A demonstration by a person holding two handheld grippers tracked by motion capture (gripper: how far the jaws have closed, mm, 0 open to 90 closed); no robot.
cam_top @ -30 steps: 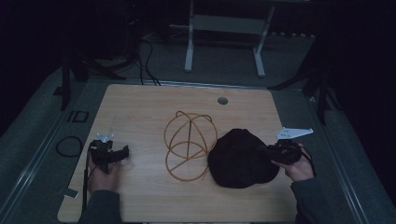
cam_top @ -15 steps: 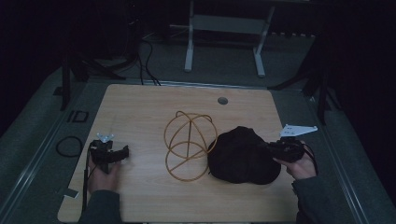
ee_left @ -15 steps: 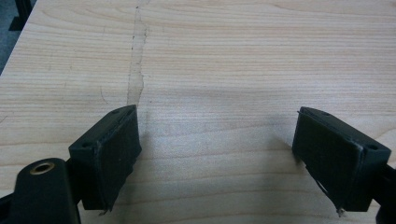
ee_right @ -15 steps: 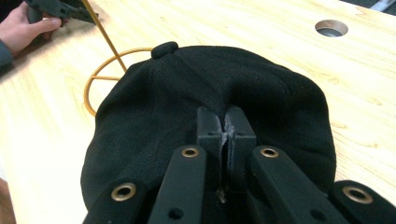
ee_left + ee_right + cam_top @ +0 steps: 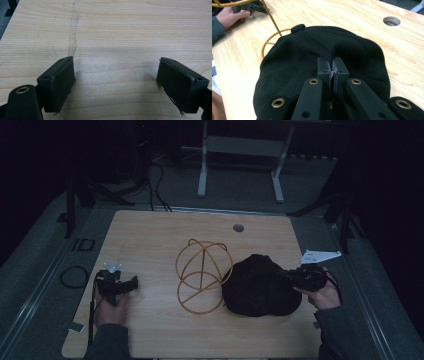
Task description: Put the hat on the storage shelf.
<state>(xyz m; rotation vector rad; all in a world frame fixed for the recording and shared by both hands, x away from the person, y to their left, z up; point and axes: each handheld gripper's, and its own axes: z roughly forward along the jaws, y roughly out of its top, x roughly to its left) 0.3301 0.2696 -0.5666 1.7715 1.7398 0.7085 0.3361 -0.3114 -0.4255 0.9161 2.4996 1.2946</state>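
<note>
1. Pinching the black fabric cap [image 5: 322, 65] at lower centre, the right gripper [image 5: 333, 65] had its fingers closed on cloth.
2. Left gripper [image 5: 116, 83] fingers stood open over the light wooden table [image 5: 120, 30].
3. Gold wire globe frame [image 5: 202, 275] touched the cap's left side.

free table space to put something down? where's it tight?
Bare: the far strip of the table beyond the wire stand, and the near edge. Some room between the left gripper and the stand. Crowded: the black cap abuts the stand, right gripper pinching it.
</note>
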